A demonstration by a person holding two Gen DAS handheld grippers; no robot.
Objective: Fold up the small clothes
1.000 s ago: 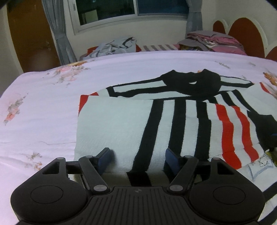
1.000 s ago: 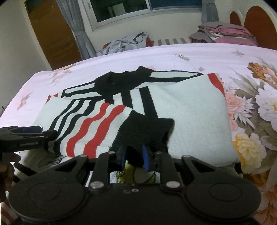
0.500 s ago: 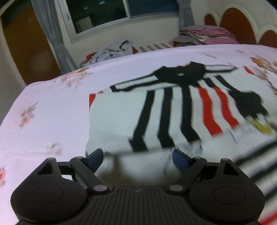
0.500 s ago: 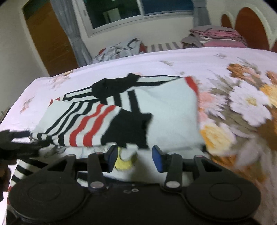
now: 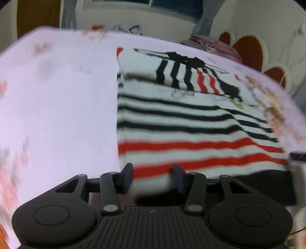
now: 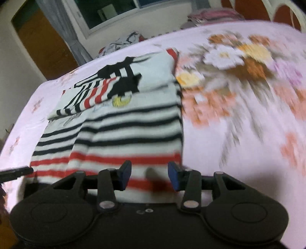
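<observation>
A white sweater (image 5: 191, 122) (image 6: 124, 130) with black and red stripes lies flat on the floral bed sheet (image 5: 57, 95) (image 6: 239, 95). Its two sleeves (image 5: 191, 76) (image 6: 99, 90) are folded across the chest at the far end. My left gripper (image 5: 153, 177) hovers at the near left corner of the red-striped hem. Its jaws are closing, with hem fabric lying between them, and the pads are not pressing. My right gripper (image 6: 149, 174) stands open over the near right corner of the hem, nothing pinched. The left gripper's tip (image 6: 15, 171) shows at the right wrist view's left edge.
A stack of folded clothes (image 5: 214, 44) (image 6: 214, 14) sits at the bed's far end by the red scalloped headboard (image 5: 248, 49). A crumpled garment (image 5: 122, 28) (image 6: 124, 41) lies under the window. A brown door (image 6: 44, 42) is at the far left.
Both grippers have drawn back from the folded sleeves to the sweater's hem. The right gripper let go of the black cuff and opened. The left jaws spread wider, then narrowed.
</observation>
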